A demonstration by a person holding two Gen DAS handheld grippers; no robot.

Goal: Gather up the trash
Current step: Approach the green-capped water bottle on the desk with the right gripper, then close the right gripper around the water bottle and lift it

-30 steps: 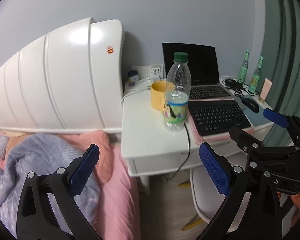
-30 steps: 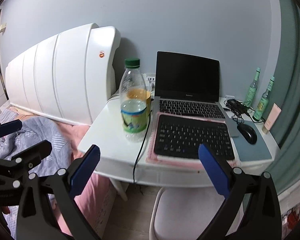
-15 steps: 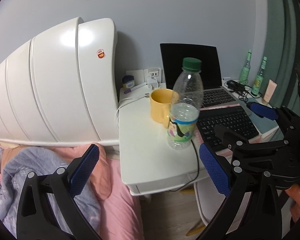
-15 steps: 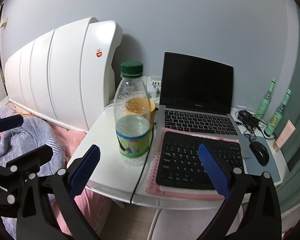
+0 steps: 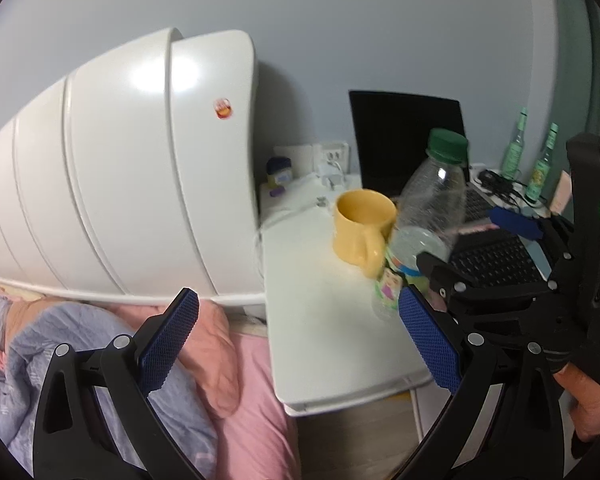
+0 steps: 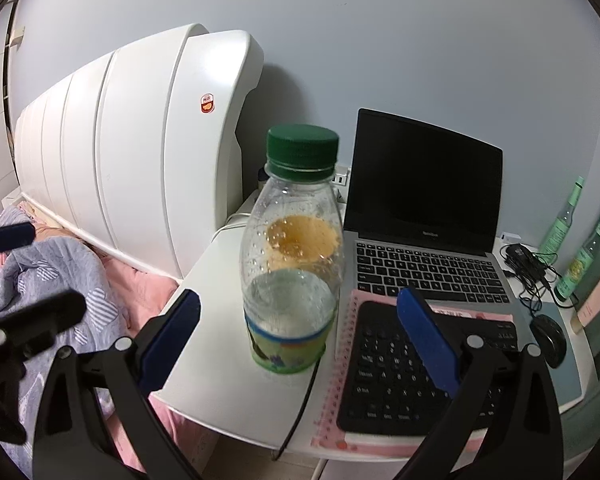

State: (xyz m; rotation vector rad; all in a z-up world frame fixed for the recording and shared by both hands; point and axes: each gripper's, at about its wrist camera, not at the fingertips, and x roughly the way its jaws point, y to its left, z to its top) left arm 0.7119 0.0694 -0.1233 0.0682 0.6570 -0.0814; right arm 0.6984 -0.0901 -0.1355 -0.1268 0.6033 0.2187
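A clear plastic bottle (image 6: 292,264) with a green cap, a green label and a little water stands upright on the white desk (image 6: 216,268), near its front left. My right gripper (image 6: 298,316) is open, one blue pad on each side of the bottle's lower half, with gaps on both sides. From the left wrist view the bottle (image 5: 428,208) shows partly behind my right gripper (image 5: 466,240). My left gripper (image 5: 298,300) is open and holds nothing, low by the desk's left edge over the bed.
A yellow mug (image 5: 364,228) stands right behind the bottle. An open laptop (image 6: 424,208), black keyboard (image 6: 412,360), mouse (image 6: 548,340), two green glass bottles (image 6: 568,216) and a black cable (image 6: 300,412) crowd the desk's right. White curved headboard (image 5: 120,200) and blanket (image 5: 60,340) lie left.
Both grippers have come nearer the desk. The right one has closed the distance until its open pads flank the bottle. The left one has swung left toward the headboard.
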